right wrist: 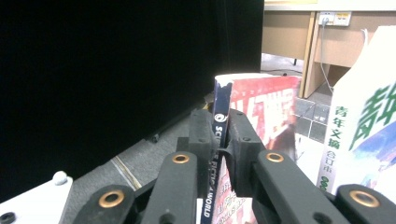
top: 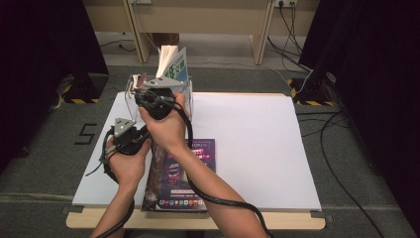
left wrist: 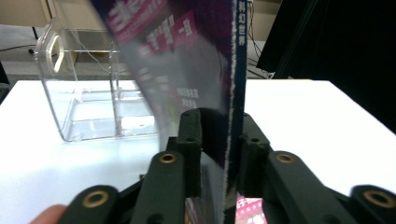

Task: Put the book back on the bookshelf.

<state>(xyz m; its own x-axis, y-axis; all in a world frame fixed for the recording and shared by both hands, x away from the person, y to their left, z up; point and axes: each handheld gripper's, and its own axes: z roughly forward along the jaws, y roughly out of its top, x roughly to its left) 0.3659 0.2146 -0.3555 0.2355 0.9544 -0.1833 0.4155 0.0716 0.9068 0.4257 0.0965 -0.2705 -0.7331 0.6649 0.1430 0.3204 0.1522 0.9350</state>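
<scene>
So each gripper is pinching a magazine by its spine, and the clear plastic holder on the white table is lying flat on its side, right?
Not quite. The clear plastic holder stands upright on the white table, as the left gripper view shows. The rest holds: the left gripper and the right gripper each pinch a magazine's spine.

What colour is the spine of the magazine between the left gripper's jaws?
Dark blue spine, clearest in the left gripper view.

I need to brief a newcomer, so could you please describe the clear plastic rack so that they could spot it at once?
Start from the white table top and go to its far left corner. There stands the clear plastic rack, see-through, with upright dividers and a slot-shaped cutout in its end wall. Unlike the colourful magazines near it, such as the white-and-green one standing in it, it has no print at all.
</scene>
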